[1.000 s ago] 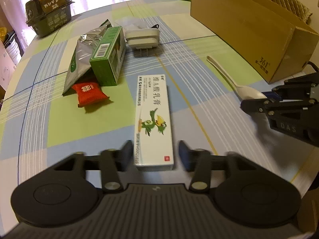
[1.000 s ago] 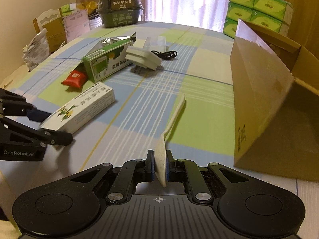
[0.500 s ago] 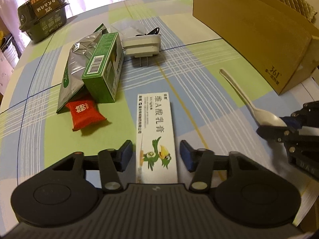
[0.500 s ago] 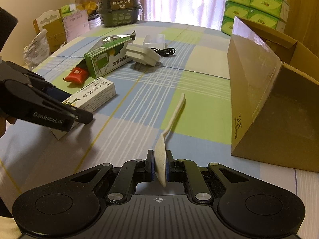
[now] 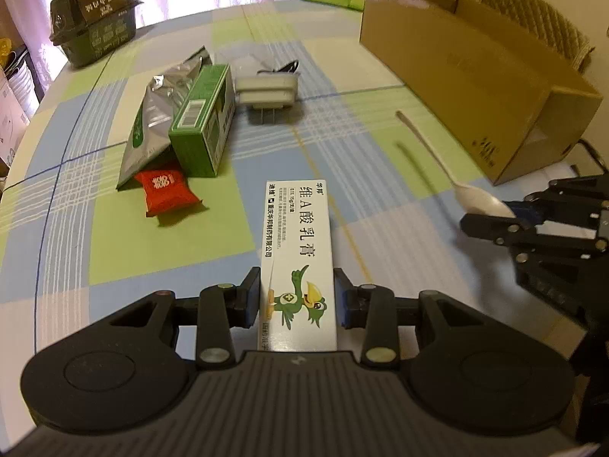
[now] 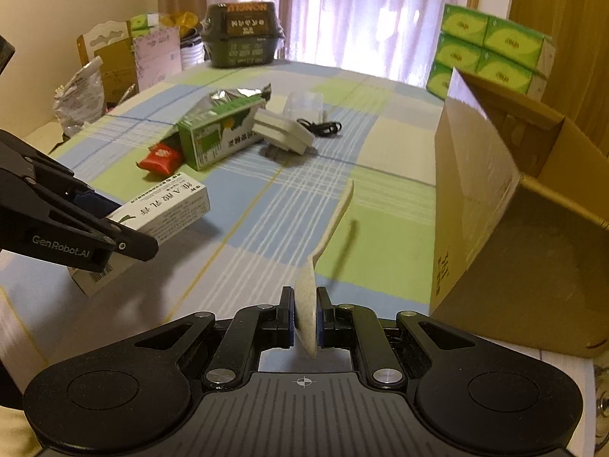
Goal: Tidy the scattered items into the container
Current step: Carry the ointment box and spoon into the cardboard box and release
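Spoon [image 6: 327,228] clamped in right hand-held gripper [image 6: 304,321], handle ahead | cardboard box [image 6: 495,205] right, nearer this arm | left hand-held gripper [image 5: 298,301] pinching ointment carton [image 5: 298,251] lengthwise

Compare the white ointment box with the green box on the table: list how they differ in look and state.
The white ointment box is white with a cartoon bird; the green box is green with a barcode. The white ointment box sits between the pads of the left hand-held gripper; nothing grips the green box. The white ointment box lies apart from other items; the green box leans against a silver pouch. Both are long cartons.
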The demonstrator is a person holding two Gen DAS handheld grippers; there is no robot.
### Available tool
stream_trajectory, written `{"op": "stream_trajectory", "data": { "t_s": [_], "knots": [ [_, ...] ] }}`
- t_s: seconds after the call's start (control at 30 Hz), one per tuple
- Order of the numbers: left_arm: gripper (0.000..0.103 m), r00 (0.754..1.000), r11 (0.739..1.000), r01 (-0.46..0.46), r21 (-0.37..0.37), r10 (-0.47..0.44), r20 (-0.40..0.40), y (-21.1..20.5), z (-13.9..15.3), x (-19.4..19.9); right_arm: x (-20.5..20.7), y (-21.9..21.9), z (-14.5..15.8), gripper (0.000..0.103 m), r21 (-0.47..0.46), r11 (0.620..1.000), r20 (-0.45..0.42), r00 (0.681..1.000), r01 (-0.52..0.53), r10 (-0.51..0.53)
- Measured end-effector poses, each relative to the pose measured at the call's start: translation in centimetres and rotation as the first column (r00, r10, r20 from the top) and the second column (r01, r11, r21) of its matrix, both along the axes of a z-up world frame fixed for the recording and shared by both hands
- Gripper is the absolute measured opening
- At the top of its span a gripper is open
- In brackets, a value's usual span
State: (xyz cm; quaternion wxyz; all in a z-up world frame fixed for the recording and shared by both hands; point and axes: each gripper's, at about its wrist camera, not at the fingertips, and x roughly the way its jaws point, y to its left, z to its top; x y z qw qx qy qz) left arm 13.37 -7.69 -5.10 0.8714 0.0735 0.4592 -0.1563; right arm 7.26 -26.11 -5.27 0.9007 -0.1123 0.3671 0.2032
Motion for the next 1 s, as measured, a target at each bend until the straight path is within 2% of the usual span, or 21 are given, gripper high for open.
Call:
{"op": "stream_trajectory", "data": {
  "t_s": [0.23,0.43,0.77,1.0],
  "knots": [
    [0.033,0.996,1.000,0.030,-0.006,-0.029,0.080,-1.3,3.8,-0.1,-0.8,0.0,3.2,0.012,0.001,1.000,0.089,0.996,0.001,-0.001],
    [0.033,0.988,0.997,0.078,-0.016,-0.075,0.135,-4.0,7.0,0.1,-0.9,-1.6,6.5,0.012,0.004,0.999,0.184,0.982,0.033,-0.033],
    [0.033,0.974,0.979,0.171,-0.112,-0.151,0.171,-11.9,11.3,1.8,0.2,-7.9,10.6,0.012,0.008,0.988,0.287,0.946,0.156,-0.152],
    [0.033,0.966,0.969,0.212,-0.129,-0.188,0.176,-18.0,11.9,4.0,2.6,-13.3,11.1,0.012,0.003,0.976,0.296,0.932,0.219,-0.210]
  ]
}}
